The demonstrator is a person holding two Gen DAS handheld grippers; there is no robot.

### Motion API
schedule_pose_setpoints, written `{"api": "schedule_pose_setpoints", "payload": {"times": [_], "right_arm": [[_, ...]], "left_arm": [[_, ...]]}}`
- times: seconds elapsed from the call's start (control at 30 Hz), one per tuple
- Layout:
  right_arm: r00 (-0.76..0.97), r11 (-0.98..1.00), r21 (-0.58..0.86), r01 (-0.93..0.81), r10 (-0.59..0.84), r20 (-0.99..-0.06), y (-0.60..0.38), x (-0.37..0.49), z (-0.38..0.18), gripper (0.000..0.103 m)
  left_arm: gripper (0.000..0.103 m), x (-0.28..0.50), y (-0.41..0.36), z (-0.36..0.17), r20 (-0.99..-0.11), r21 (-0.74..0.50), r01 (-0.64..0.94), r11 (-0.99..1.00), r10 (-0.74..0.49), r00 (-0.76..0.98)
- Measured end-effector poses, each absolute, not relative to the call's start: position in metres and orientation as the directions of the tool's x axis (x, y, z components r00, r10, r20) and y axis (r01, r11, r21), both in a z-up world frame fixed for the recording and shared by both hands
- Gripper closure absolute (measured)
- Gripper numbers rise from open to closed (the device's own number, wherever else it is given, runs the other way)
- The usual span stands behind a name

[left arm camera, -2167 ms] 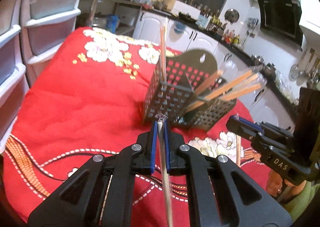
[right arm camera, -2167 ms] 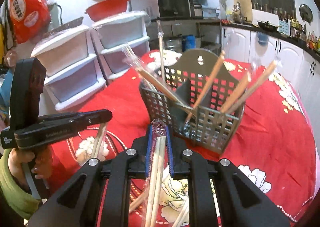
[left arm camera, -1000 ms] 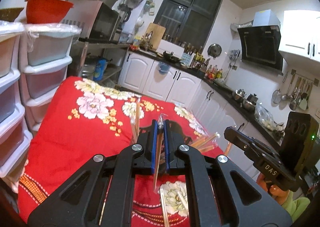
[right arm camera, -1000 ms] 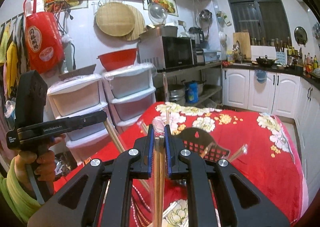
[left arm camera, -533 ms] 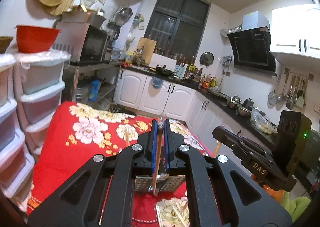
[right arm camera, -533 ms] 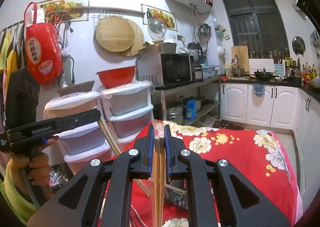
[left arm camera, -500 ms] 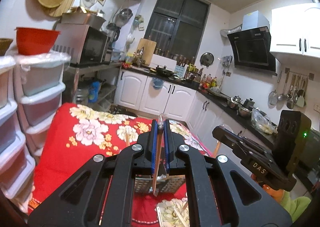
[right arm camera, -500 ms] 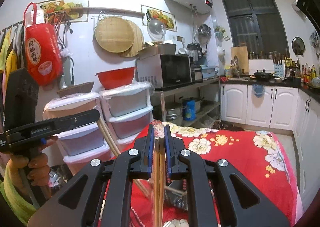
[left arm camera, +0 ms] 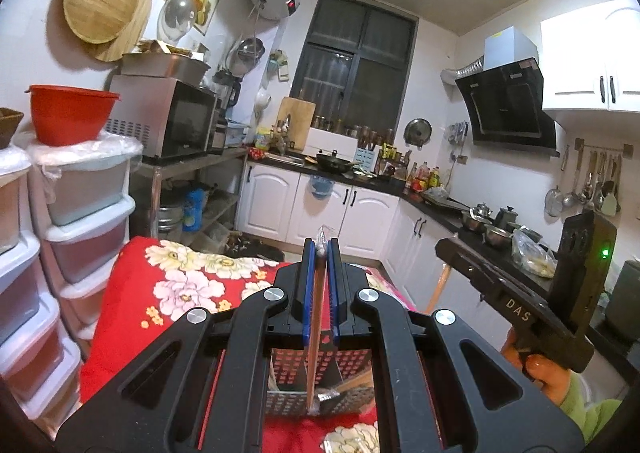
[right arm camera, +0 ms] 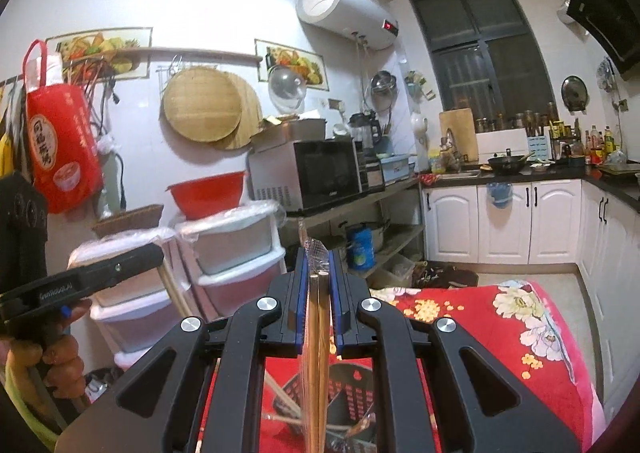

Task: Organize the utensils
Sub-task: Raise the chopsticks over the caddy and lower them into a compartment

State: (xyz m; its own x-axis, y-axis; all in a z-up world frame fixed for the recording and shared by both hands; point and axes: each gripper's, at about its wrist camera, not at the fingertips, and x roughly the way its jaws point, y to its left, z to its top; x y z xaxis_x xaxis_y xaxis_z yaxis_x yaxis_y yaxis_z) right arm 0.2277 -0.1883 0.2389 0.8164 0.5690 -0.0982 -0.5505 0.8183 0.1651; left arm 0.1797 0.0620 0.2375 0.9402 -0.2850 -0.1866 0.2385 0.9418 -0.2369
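Observation:
My left gripper (left arm camera: pixel 320 249) is shut on a wrapped chopstick (left arm camera: pixel 314 341) that hangs down between the blue pads, its lower end over the grey perforated utensil holder (left arm camera: pixel 320 385). My right gripper (right arm camera: pixel 318 259) is shut on a clear-wrapped pair of chopsticks (right arm camera: pixel 316 365) hanging straight down above the same holder (right arm camera: pixel 344 393), which has several chopsticks leaning in it. Each view shows the other gripper: the right one (left arm camera: pixel 520 305) at the right edge, the left one (right arm camera: pixel 92 277) at the left edge, each with its chopstick below.
The holder stands on a table with a red flowered cloth (left arm camera: pixel 180 285). Stacked plastic drawers (left arm camera: pixel 84 213) with a red bowl (left arm camera: pixel 68 113) stand left of the table. White cabinets (right arm camera: pixel 504 217) and a dark counter run behind. More wrapped chopsticks (left arm camera: pixel 352 441) lie on the cloth.
Both grippers have risen with their chopsticks still held, and both views have tilted up. The holder and table have slid to the bottom of each view.

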Motion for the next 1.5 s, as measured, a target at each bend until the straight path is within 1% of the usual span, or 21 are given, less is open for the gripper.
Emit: {"api": "schedule_pose_setpoints", "payload": {"times": [0.37, 0.6, 0.8, 1.07, 1.5], "right_arm": [[0.855, 0.844, 0.191, -0.502, 0.517, -0.035, -0.198, 0.245, 0.255, 0.093], [0.875, 0.857, 0.21, -0.47, 0.484, -0.02, -0.206, 0.257, 0.252, 0.093], [0.895, 0.881, 0.203, -0.427, 0.443, -0.039, -0.208, 0.267, 0.242, 0.093], [0.905, 0.896, 0.206, -0.393, 0.416, -0.082, -0.21, 0.283, 0.224, 0.093], [0.903, 0.906, 0.213, -0.366, 0.401, -0.153, -0.204, 0.302, 0.198, 0.093]], "left_arm": [[0.101, 0.195, 0.067, 0.247, -0.159, -0.237, 0.207, 0.949, -0.248, 0.956], [0.101, 0.21, 0.069, 0.251, -0.148, -0.256, 0.187, 0.948, -0.23, 0.962], [0.101, 0.223, 0.068, 0.243, -0.157, -0.268, 0.175, 0.947, -0.222, 0.962], [0.101, 0.242, 0.065, 0.227, -0.195, -0.298, 0.168, 0.94, -0.232, 0.953], [0.101, 0.266, 0.065, 0.195, -0.286, -0.314, 0.145, 0.938, -0.239, 0.928]]}}
